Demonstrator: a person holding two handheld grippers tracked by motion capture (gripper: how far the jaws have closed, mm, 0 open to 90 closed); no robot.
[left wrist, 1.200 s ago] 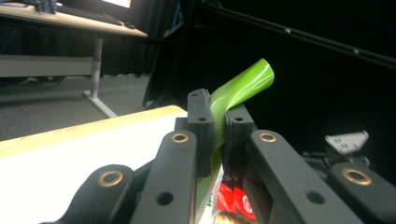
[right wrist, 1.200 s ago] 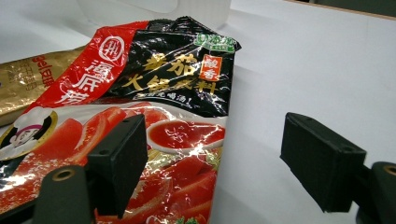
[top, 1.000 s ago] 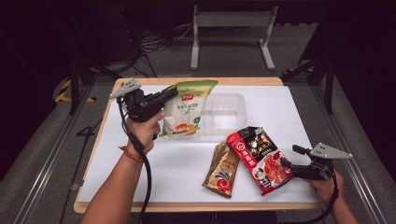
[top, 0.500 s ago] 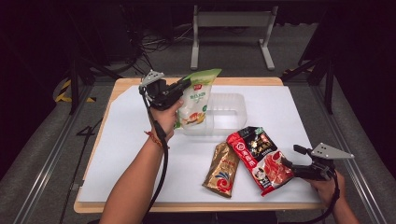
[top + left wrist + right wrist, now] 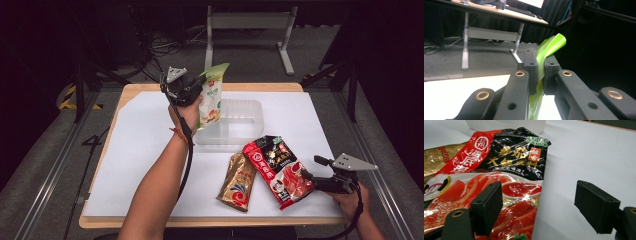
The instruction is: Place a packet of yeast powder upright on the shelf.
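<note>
Green-and-white pouch: held upright in the upper middle of the high view, over the left end of the clear plastic tray; its bottom edge looks level with the tray rim, contact cannot be told.
Left tongs: clamped on the pouch's upper edge; in the left gripper view the green film is pinched between the two black jaws and curls above them.
Left arm: stretched forward from the bottom of the frame, wrist raised, tongs pointing toward the right of the frame.
Step in hand: judged to be carrying the pouch to the tray for packing.
Next move: a lowering into the tray is called for, with the pouch tipped flat so it fits inside the walls, then release.
Right tongs: jaws wide apart, nothing held; rested low at the lower right of the frame.
Red-and-black packet: flat on the white counter, its near corner just before the open right jaws, under the left one in the right gripper view.
Gold packet: flat, touching the red packet's left side.
Risk: thin film might slip from the pinch.
</note>
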